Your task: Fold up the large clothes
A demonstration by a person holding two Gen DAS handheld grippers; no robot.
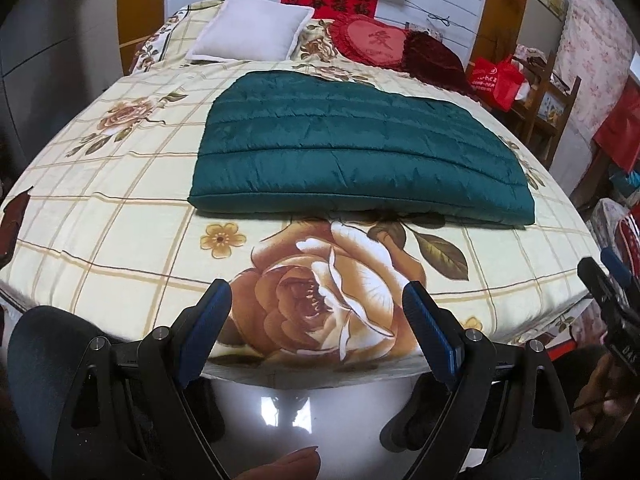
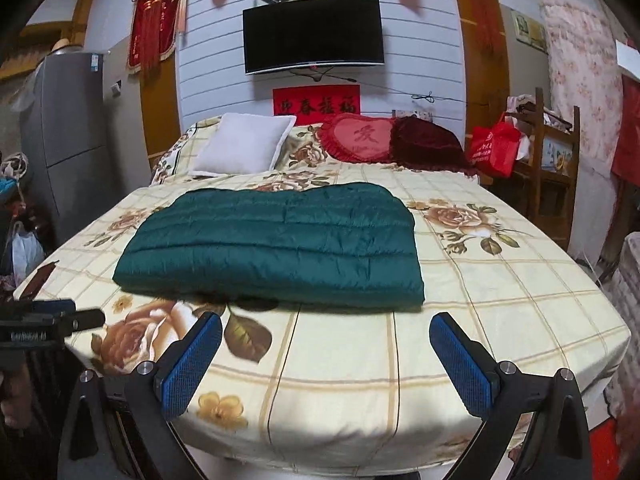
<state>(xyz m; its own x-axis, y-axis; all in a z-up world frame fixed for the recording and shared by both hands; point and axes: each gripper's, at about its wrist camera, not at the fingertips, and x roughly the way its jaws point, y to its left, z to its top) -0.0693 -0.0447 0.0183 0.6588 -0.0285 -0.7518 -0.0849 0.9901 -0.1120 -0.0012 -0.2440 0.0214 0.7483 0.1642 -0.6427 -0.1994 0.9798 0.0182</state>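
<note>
A dark green quilted garment (image 1: pixel 360 152) lies folded into a flat rectangle in the middle of the bed (image 1: pixel 100 208); it also shows in the right wrist view (image 2: pixel 276 244). My left gripper (image 1: pixel 316 292) is open and empty, held over the bed's near edge, well short of the garment. My right gripper (image 2: pixel 326 326) is open and empty, just short of the garment's near edge. The right gripper shows at the right edge of the left wrist view (image 1: pixel 608 280). The left gripper shows at the left edge of the right wrist view (image 2: pixel 56 320).
A white pillow (image 2: pixel 244 144), a red heart cushion (image 2: pixel 360 138) and a dark red cushion (image 2: pixel 428 144) lie at the head of the bed. A wooden rack (image 2: pixel 556 168) with a red bag (image 2: pixel 494 148) stands at the right. A grey fridge (image 2: pixel 68 128) stands at the left.
</note>
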